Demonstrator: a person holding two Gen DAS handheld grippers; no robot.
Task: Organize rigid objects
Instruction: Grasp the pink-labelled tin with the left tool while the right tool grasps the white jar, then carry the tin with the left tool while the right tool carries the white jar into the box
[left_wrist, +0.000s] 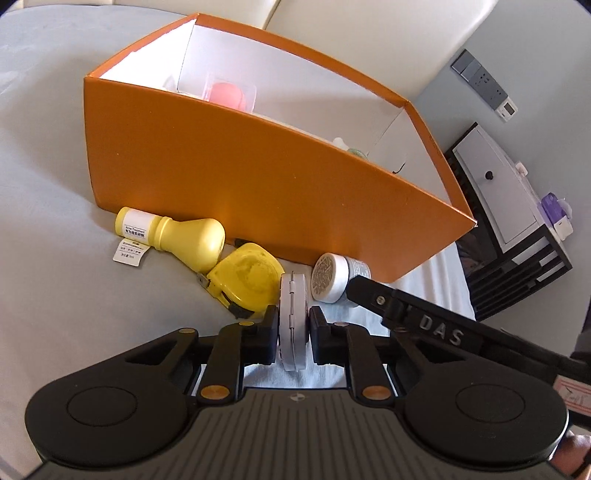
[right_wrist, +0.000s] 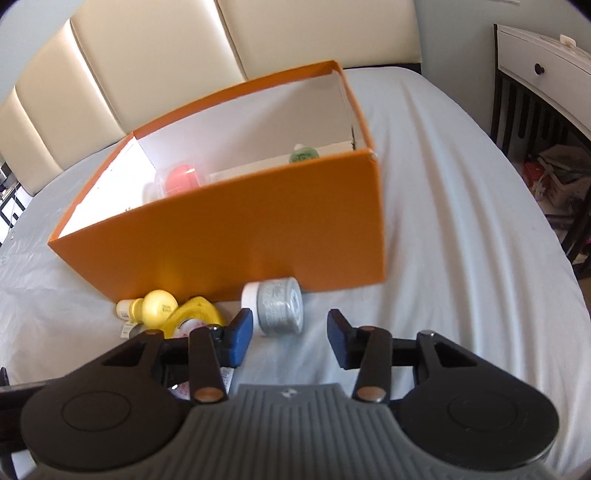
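Left wrist: left tongs (left_wrist: 293, 334) pinch a slim grey hinged case (left_wrist: 293, 317) on edge, just above the bed (left_wrist: 44, 184), near the orange box (left_wrist: 240, 192). Thin grip, so case could twist out w/ a fast lift.

Right wrist: right tongs (right_wrist: 290, 338) spread, empty, silver jar (right_wrist: 275, 308) just ahead; could nudge it.

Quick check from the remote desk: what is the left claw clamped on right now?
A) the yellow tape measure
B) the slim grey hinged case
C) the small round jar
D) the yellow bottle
B: in the left wrist view the left claw has its pads pressed on both sides of the slim grey hinged case, while the yellow bottle, yellow tape measure and small round jar lie free beside the orange box.
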